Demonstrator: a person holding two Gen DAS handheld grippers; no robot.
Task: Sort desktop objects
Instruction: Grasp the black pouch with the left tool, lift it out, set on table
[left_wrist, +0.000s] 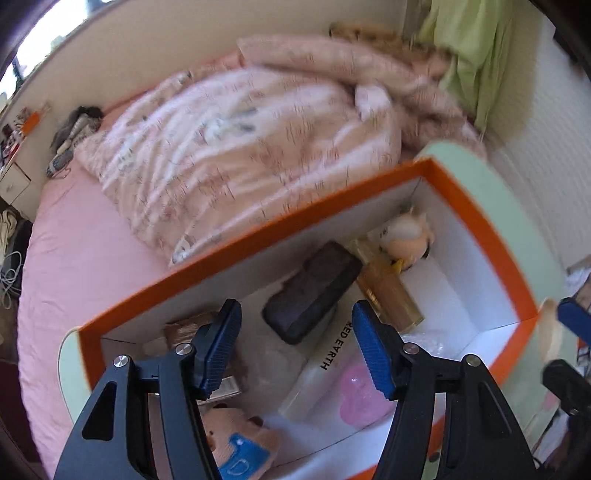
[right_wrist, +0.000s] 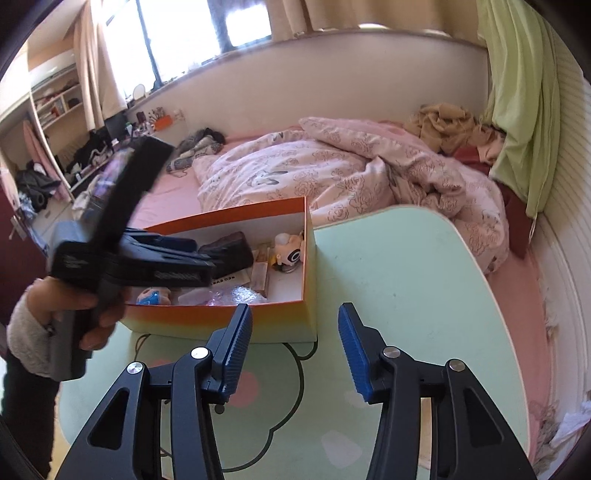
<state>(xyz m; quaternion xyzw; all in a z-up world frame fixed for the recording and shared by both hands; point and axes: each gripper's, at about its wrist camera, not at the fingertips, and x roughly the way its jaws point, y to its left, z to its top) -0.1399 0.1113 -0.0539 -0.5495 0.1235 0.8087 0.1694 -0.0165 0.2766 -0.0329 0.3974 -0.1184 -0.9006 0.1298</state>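
— Where's the stuff they're sorting?

— All in the orange box (right_wrist: 236, 321) on the pale green table (right_wrist: 399, 266), its long side running along the bed (right_wrist: 351, 177). A dark case (left_wrist: 312, 290) lies slantwise inside, one end towards the bed. Beside it an amber bottle (left_wrist: 391, 291) lies flat, slanting the other way, with a small doll (left_wrist: 406, 238) in the far corner.

— And the claws?

— The left gripper (left_wrist: 295, 347) hangs over the box, spread wide, gripping nothing. The right gripper (right_wrist: 295, 347) sits above bare table just in front of the box, also wide and empty.

— Anything else in there?

— A plush bear (left_wrist: 236, 443) at the near end, and a white carton (left_wrist: 325, 365) lying flat.
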